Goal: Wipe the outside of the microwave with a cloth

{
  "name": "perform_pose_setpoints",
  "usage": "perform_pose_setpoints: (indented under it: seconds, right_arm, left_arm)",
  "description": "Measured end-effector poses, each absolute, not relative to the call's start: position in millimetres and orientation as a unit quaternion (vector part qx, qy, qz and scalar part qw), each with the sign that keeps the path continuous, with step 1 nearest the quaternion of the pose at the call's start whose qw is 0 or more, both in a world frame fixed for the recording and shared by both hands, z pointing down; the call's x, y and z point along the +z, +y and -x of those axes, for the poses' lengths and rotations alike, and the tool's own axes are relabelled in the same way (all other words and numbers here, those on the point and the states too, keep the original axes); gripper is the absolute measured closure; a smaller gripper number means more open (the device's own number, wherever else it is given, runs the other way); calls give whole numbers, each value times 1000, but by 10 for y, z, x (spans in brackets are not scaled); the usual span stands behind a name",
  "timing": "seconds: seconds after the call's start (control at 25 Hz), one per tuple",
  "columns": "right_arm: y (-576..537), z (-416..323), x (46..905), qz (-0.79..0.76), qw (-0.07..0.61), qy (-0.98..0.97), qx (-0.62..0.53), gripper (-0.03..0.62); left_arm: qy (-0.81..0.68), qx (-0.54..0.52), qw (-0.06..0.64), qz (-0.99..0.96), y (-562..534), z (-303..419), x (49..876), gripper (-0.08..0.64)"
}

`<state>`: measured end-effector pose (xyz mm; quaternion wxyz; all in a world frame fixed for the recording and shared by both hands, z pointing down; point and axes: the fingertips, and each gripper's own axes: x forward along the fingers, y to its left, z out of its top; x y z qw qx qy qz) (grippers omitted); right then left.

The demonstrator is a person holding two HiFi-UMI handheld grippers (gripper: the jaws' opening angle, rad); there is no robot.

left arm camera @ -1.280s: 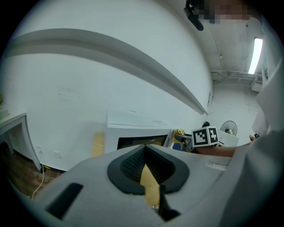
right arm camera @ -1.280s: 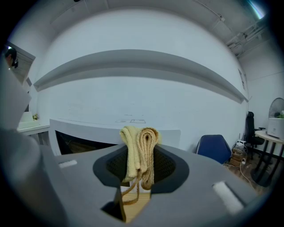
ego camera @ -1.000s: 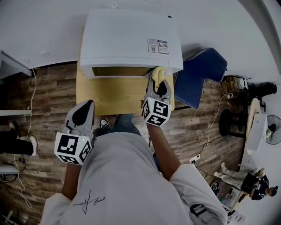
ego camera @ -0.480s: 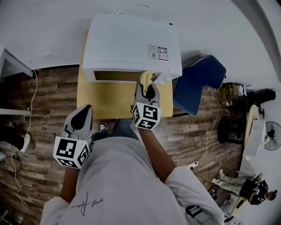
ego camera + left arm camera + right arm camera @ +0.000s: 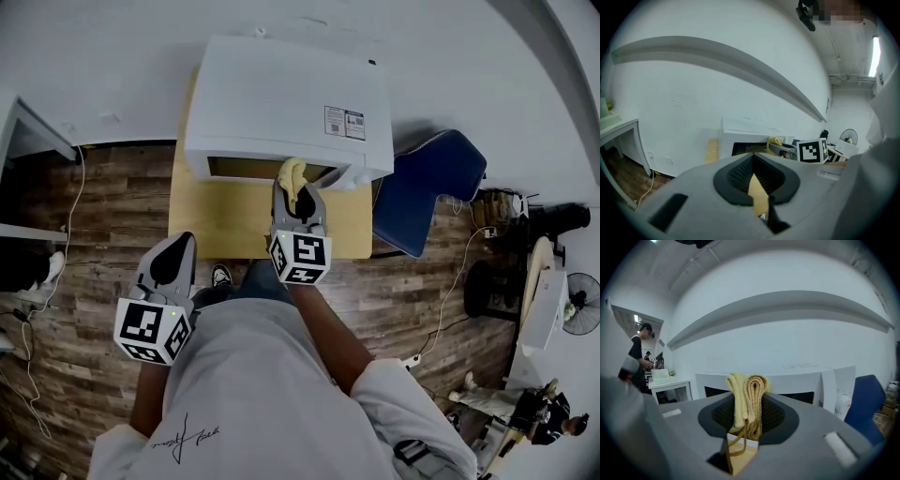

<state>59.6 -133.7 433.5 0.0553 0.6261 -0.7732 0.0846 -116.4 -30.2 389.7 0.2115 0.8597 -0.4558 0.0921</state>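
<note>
Since the earlier frames, the right gripper (image 5: pixel 294 190) has carried the yellow cloth (image 5: pixel 292 172) leftward along the front of the microwave (image 5: pixel 281 98), from the right-hand end to about the middle of the door. The left gripper (image 5: pixel 174 251) has scarcely shifted. Step in hand, as judged: wiping the front face, partway through a right-to-left stroke. The right fingers are clamped on the folded cloth, which stands up between them and appears to lie against the front face just under its top edge. The right gripper view shows the fold projecting past the fingertips toward the white cabinet. The right forearm reaches forward over the worktop (image 5: pixel 225 220), with the gripper pointing straight at the appliance. The left fingers are closed together with nothing between them. That gripper is held back near the person's body, off the worktop's near left corner and well apart from the microwave. Next move, as judged: continue the stroke toward the left end of the front with the cloth kept pressed on. The top and side panels would then want the same treatment.
</note>
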Motion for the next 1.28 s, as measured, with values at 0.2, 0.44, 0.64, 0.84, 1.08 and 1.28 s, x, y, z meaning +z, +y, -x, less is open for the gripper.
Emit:
perform_pose_setpoints:
  seconds: [0.2,0.44,0.64,0.84,1.08,1.28]
  right_arm:
    - [-1358,-304,4330,-590,51,-801,83,471]
    - [-1379,18,4354,-556,52,-825,85,471]
    - [-1404,240,4377,-534,53,-839,89,471]
    - [-1419,468,4388,-509,54,-854,91,471]
    - [-1448,667,4416,-493,53,-863,95,471]
    - [-1470,829,4468,-476,55,-872,99,471]
  left_arm:
    - [-466,92,214,-853,-280,1247,3911,568]
    - [-483,89,216,-844,-265,1384,3918,568]
    - [-494,86,217,-838,-264,1486,3912,568]
    - [-500,86,218,-834,-259,1581,3905,568]
    - [-509,85,216,-829,-263,1683,3886,568]
    - [-516,87,220,-823,-227,1754,3931,568]
